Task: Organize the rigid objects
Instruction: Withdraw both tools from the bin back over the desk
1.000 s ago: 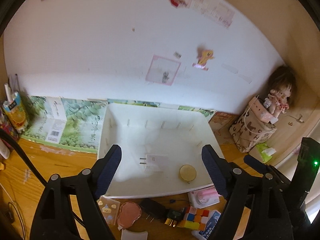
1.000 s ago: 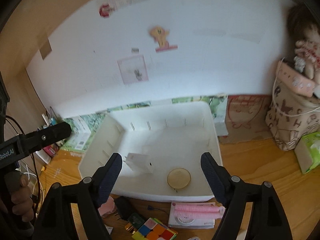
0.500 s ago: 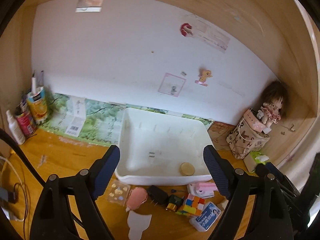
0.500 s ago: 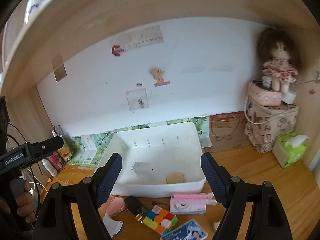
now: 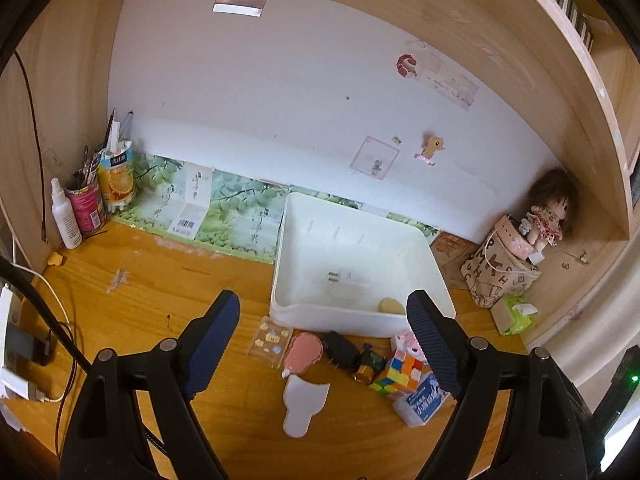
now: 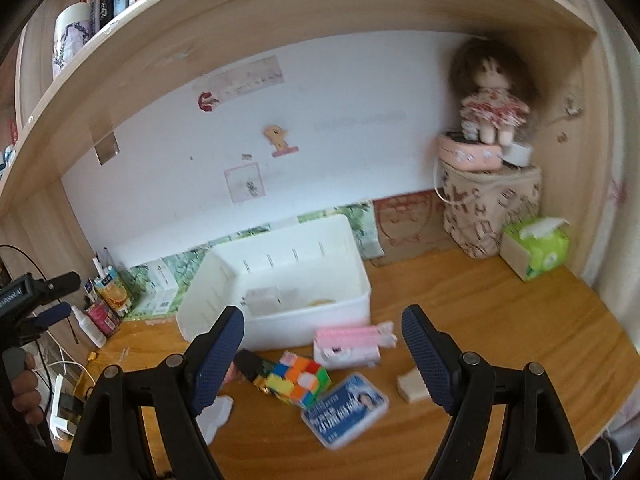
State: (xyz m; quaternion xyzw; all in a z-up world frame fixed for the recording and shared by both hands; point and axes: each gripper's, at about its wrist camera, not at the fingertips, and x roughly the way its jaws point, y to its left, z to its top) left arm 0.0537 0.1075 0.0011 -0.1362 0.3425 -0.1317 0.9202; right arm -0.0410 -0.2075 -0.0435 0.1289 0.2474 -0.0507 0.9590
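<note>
Both grippers, left (image 5: 322, 336) and right (image 6: 322, 350), stood wide open, empty; crowded puzzle cube (image 6: 300, 378) risked nudging its neighbours.

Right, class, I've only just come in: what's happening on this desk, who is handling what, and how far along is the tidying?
A person holds a two-finger gripper in each hand above a wooden desk. The left gripper and right gripper are both open and empty. The white bin already holds a white plug adapter and a round tan disc. In front of it, still on the desk, lie a colour cube, a blue-and-white box, a pink-and-white gadget and a few smaller things.
</note>
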